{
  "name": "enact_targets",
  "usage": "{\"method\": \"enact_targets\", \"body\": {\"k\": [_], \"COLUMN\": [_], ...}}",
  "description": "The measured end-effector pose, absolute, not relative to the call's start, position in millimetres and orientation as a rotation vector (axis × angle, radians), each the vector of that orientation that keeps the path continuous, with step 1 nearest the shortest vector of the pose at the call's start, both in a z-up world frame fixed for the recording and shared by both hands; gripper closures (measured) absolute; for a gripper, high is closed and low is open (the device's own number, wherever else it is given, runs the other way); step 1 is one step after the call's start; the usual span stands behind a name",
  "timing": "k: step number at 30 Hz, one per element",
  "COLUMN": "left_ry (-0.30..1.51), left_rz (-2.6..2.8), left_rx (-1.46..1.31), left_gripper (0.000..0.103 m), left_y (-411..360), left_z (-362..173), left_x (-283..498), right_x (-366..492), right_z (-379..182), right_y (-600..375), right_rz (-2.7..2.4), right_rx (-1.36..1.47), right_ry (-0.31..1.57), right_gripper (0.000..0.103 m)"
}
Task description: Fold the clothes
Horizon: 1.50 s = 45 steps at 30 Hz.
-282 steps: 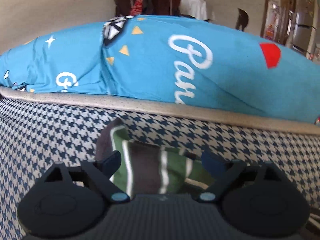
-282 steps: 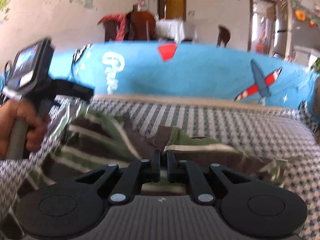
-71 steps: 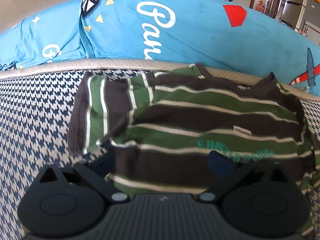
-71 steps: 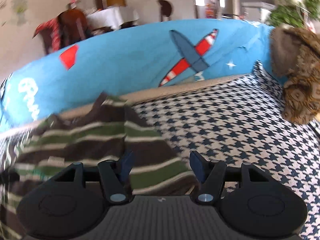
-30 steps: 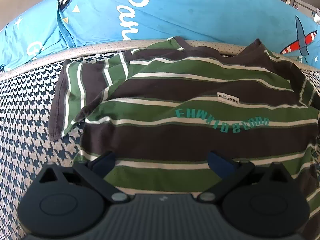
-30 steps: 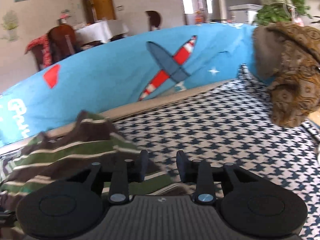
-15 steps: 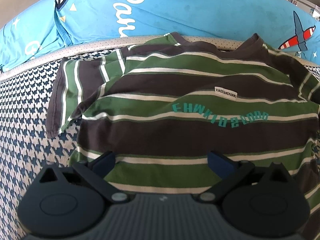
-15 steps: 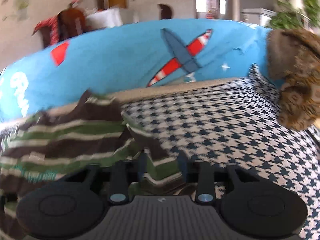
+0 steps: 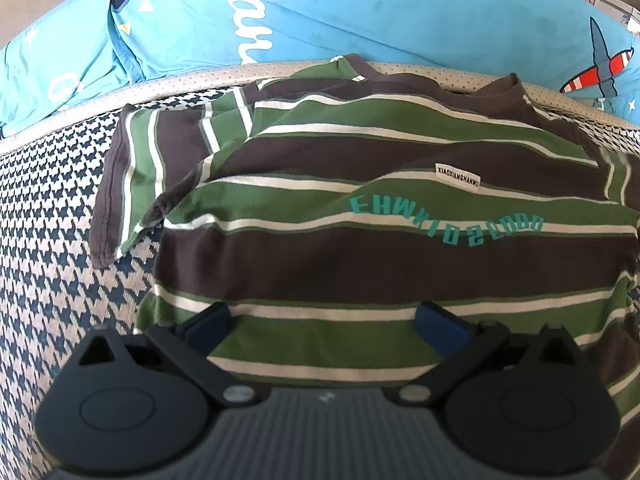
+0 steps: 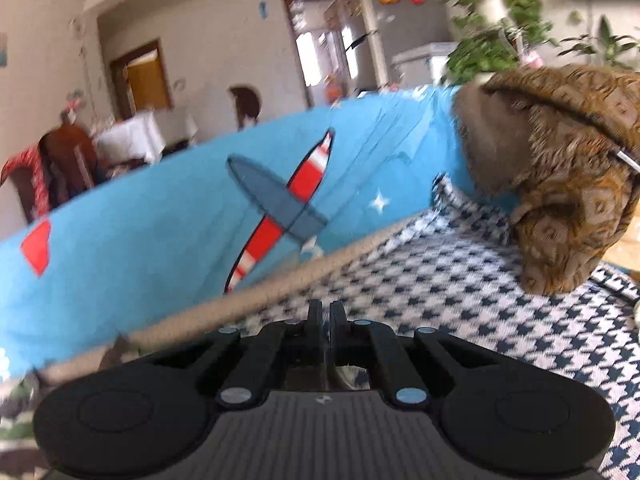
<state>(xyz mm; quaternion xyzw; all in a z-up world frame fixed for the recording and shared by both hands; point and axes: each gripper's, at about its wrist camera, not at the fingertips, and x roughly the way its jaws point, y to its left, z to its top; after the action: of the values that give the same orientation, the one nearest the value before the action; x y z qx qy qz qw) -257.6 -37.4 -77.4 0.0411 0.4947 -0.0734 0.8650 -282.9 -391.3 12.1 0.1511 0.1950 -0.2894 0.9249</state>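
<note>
the striped t-shirt (image 9: pixel 360 208) — green, dark brown and white bands with teal lettering and a small white label — lies spread out flat on the houndstooth-covered cushion (image 9: pixel 48 280), its collar toward the blue printed cover (image 9: pixel 360 12) at the back. its one visible sleeve lies out flat on the left of the left wrist view, with a small fold where it meets the body. the left gripper (image 9: pixel 322 322) hovers over the shirt's lower hem, its blue-padded fingers (image 9: pixel 208 324) spread wide and holding nothing.

in the right wrist view the right gripper (image 10: pixel 326 320) has its fingers pressed together; whether any cloth is caught between them cannot be told, since the tips hide the spot. only a blurred scrap of the shirt shows at the lower left edge of that view. ahead of it run the beige piping of the cushion and the blue cover with its red-and-white aeroplane print — a brown patterned garment (image 10: pixel 560 184) is heaped at the right, resting on the houndstooth fabric.
</note>
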Motion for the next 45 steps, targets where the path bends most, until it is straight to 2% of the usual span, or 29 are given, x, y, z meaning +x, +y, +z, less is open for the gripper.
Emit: {"method": "enact_targets", "body": {"k": [2, 3, 18, 34, 37, 40, 45], "left_ry": [1.037, 1.038, 1.015, 1.006, 1.01, 1.01, 1.016], "left_rz": [-0.153, -0.154, -0.172, -0.204, -0.203, -0.196, -0.189], "left_rx": [0.089, 0.09, 0.088, 0.049, 0.056, 0.052, 0.053], "left_gripper": [0.0, 0.0, 0.0, 0.0, 0.0, 0.0, 0.0], "left_y": [-38.7, -38.8, -37.0, -32.6, -33.4, -33.1, -32.4], "left_z": [-77.8, -77.9, -73.9, -67.0, -67.6, -68.2, -70.8], "left_x": [-257.4, -257.4, -273.7, -310.7, -310.4, -308.1, -305.9], "right_x": [-281.7, -283.7, -314.7, -343.0, -335.2, -331.1, -327.1], "right_z": [13.2, 12.4, 2.8, -20.7, -27.9, -29.3, -31.1], "right_y": [-394.3, -396.1, -365.7, -332.2, -323.6, -316.8, -301.9], "right_rz": [-0.649, -0.66, -0.438, -0.209, -0.199, -0.197, -0.182], "right_rx": [0.326, 0.344, 0.329, 0.571, 0.55, 0.534, 0.466], "right_ry": [0.418, 0.416, 0.606, 0.752, 0.774, 0.76, 0.755], "right_gripper": [0.064, 0.063, 0.062, 0.062, 0.059, 0.05, 0.052]}}
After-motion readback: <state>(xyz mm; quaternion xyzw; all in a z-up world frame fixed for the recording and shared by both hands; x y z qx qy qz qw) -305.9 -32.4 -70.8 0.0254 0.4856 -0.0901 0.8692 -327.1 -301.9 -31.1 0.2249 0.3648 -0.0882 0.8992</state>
